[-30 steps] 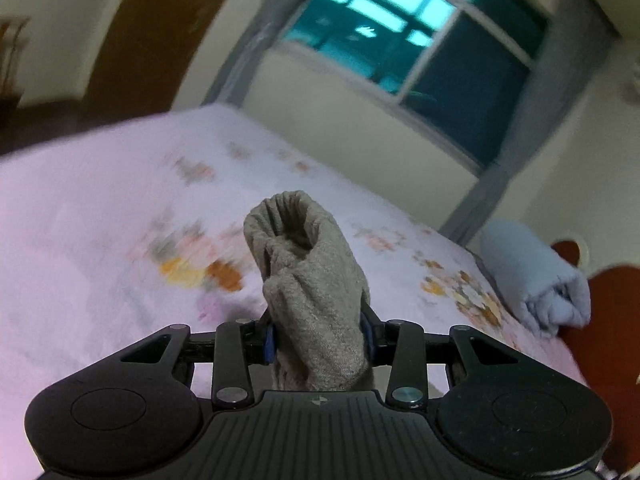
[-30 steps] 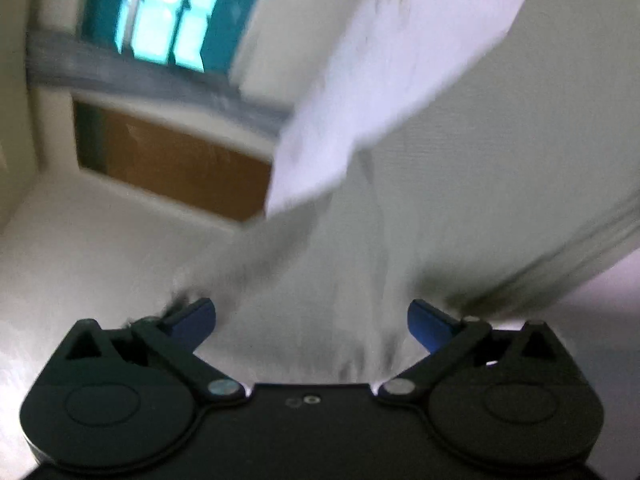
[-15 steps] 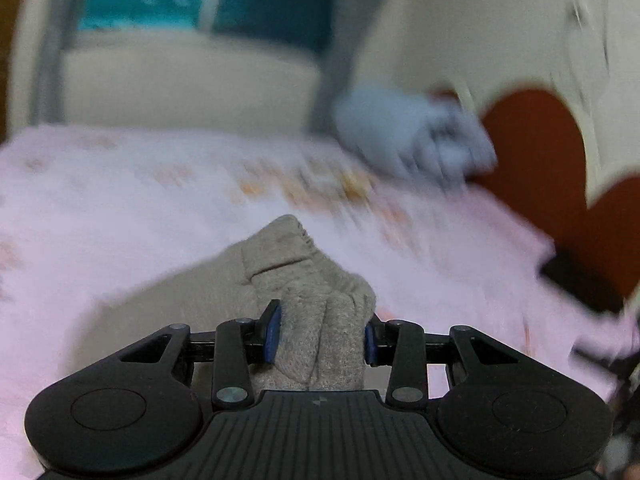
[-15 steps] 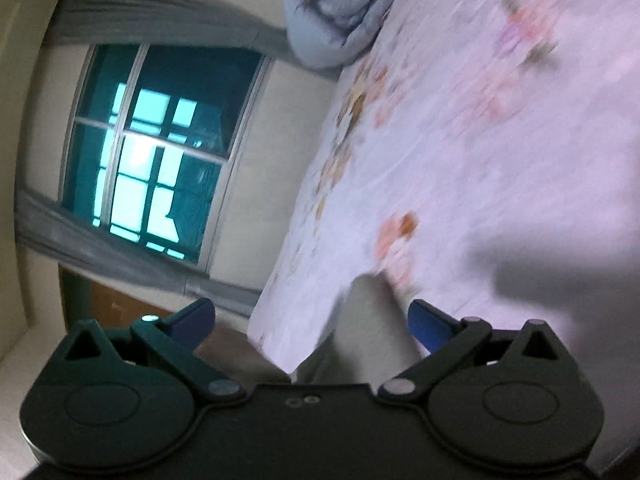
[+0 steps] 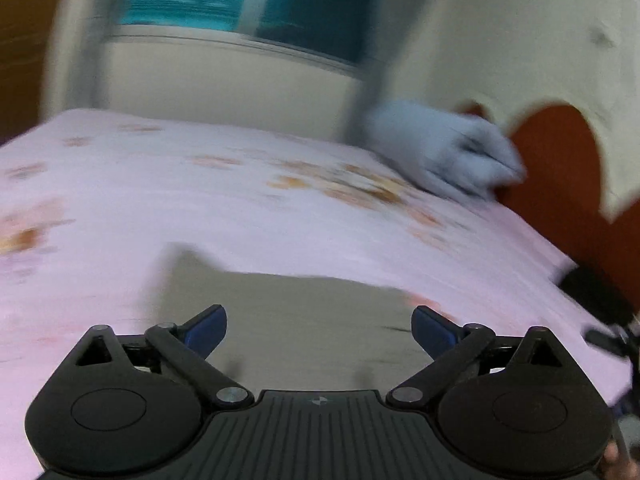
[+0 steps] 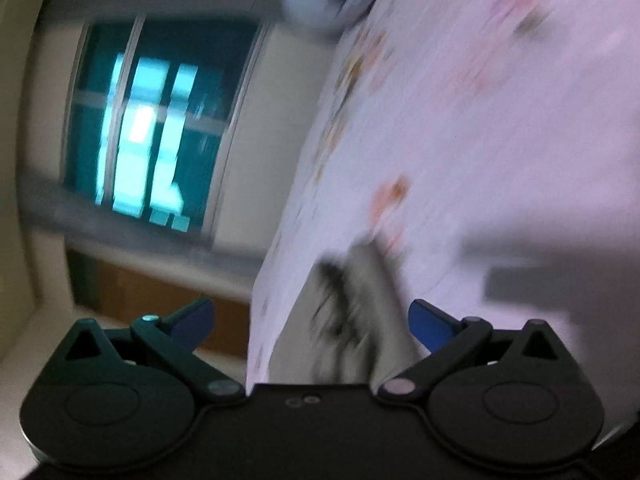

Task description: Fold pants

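Left gripper (image 5: 319, 330): jaws just opened wide, nothing clamped. Right gripper (image 6: 311, 320): jaws spread, nothing clamped. Grey pants (image 5: 288, 312): flat on pink floral bed (image 5: 168, 196), directly ahead of both grippers.

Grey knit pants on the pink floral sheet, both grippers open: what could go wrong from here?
1. The grey knit pants lie near the pink floral sheet's edge in the right wrist view; a nudge might slide them off.
2. The left gripper has just been opening and grips nothing, so the fold may spring loose.
3. Heavy blur: regrasping could catch the sheet.
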The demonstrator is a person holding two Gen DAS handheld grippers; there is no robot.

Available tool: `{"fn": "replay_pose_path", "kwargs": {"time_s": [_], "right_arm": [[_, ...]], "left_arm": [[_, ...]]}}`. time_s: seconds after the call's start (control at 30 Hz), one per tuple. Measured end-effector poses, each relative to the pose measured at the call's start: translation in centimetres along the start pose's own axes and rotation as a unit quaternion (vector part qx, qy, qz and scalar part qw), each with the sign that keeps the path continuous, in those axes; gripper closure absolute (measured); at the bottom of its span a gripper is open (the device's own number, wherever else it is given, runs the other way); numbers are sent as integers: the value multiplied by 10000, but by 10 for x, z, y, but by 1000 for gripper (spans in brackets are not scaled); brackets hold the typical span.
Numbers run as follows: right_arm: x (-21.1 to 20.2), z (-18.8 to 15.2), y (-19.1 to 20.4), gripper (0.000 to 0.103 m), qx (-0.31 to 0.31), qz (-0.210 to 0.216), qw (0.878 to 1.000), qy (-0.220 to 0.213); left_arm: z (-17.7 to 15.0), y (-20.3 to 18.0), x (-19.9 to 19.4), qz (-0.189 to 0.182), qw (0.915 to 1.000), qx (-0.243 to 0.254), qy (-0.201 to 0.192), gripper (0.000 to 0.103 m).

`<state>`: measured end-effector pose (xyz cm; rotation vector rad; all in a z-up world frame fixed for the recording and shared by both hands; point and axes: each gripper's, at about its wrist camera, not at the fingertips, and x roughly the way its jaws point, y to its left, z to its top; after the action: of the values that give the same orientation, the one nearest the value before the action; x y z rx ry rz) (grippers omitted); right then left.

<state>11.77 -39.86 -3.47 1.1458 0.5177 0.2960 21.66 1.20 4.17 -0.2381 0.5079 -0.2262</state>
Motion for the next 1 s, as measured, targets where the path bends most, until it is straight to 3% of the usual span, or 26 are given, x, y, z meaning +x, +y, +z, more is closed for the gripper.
{"fn": "replay_pose_path", "kwargs": {"time_s": [0.1, 0.23, 0.43, 0.6, 0.63, 0.7, 0.73, 0.9, 0.97, 1.0], "right_arm": [[41, -21, 13, 7, -156, -87, 9986, 489], [69, -37, 10, 10, 38, -543, 9963, 667], [95, -40, 10, 14, -14, -594, 9968, 541], [118, -42, 12, 24, -141, -1074, 9917, 697], [120, -42, 13, 30, -166, -1138, 9908, 709], [125, -42, 16, 62, -270, -1407, 9866, 780], [125, -42, 21, 68, -412, -1462, 9851, 806], [96, -43, 56, 71, -871, -571, 9937, 413], [84, -44, 49, 71, -823, -524, 9950, 226], [83, -43, 35, 71, -699, -695, 9949, 192]], "left_arm": [[-9, 68, -28, 645, 9968, -471, -44, 2], [-40, 120, -54, 1037, 9907, -885, 44, 2], [-78, 127, -39, 1089, 9899, -845, 329, 2], [-94, 113, -7, 1298, 9870, -433, 839, 2], [-91, 110, -4, 1298, 9871, -378, 856, 2], [-88, 107, 0, 1287, 9869, -270, 934, 2], [-87, 107, 0, 1278, 9870, -288, 935, 2], [-89, 116, -4, 1083, 9888, -584, 843, 1], [-89, 118, -4, 1060, 9888, -638, 834, 1], [-90, 119, -3, 1060, 9886, -653, 842, 1]]}}
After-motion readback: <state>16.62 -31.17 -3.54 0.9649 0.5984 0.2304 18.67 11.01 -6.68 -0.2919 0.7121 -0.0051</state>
